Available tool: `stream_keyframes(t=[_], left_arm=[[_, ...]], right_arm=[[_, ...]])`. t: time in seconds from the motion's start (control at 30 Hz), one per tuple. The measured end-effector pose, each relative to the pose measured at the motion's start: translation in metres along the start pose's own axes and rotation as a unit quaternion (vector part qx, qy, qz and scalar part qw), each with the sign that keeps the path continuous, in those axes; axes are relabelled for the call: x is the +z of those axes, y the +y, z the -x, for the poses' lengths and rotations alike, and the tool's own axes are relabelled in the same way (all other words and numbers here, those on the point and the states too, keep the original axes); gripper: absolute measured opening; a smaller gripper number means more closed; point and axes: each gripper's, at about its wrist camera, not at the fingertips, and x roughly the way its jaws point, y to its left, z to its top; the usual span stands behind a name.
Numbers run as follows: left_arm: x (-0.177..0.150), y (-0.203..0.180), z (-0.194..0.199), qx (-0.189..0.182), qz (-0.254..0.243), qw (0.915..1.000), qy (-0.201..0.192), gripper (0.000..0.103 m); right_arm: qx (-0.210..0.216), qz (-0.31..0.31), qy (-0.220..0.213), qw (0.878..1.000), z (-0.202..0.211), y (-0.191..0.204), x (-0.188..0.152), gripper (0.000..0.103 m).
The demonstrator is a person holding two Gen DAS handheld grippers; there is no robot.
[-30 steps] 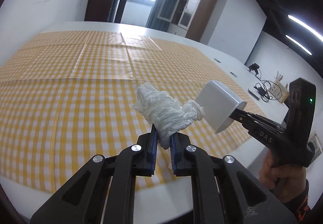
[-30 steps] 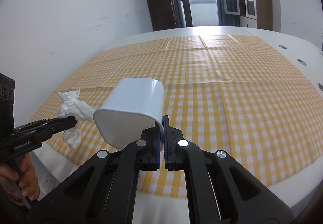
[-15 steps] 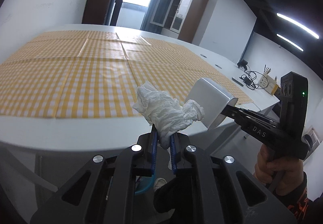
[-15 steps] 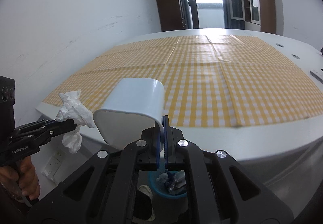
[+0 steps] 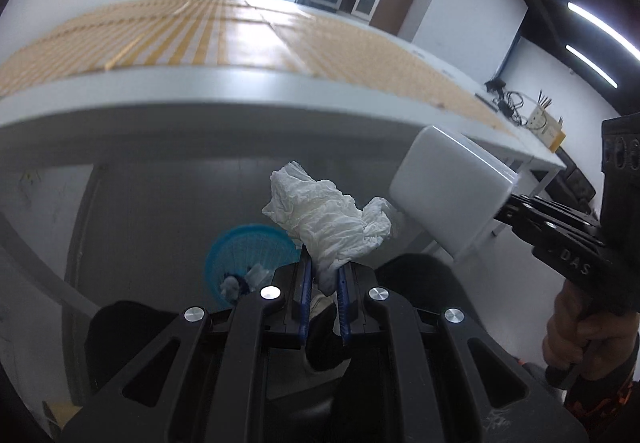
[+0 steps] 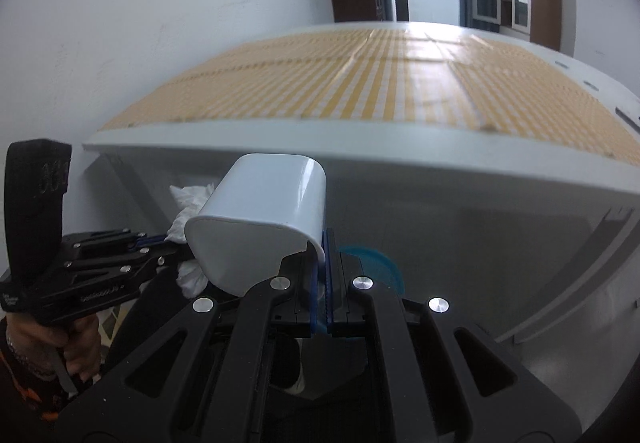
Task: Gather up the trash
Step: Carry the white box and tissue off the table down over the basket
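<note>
Crumpled tissue [image 5: 332,219] was white. Plastic cup [image 6: 260,227] was glossy white, also white in the left wrist view [image 5: 448,191]. Wastebasket [image 5: 248,255] was bright blue with a ribbed mesh pattern, holding white and dark scraps. Tablecloth [image 6: 380,83] was yellow-and-white gingham check, blurred into stripes. Table [image 6: 440,171] edge was white. Left gripper [image 5: 324,283] and right gripper [image 6: 322,283] bodies were black, with blue pads and silver screws. Walls were white, door frame and cabinets dark brown. The sleeve near the hand showed orange and black.
</note>
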Motion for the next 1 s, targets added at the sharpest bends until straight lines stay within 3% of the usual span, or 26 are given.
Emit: stream_keyframes(t=[0.27,0.7,1.0], left_arm=[[-0.022,0.022,-0.043,0.011,0.010,0.9991,0.041,0.010],[-0.032,0.072,-0.129,0.026,0.051,0.9942,0.091,0.010],[-0.040,0.104,-0.190,0.043,0.106,0.9832,0.142,0.010]], right_arm=[[-0.009,-0.005,0.054,0.999,-0.039,-0.005,-0.036,0.002],[-0.034,-0.041,0.150,0.987,-0.142,-0.039,-0.071,0.002],[-0.052,-0.055,0.217,0.973,-0.227,-0.058,-0.082,0.002]])
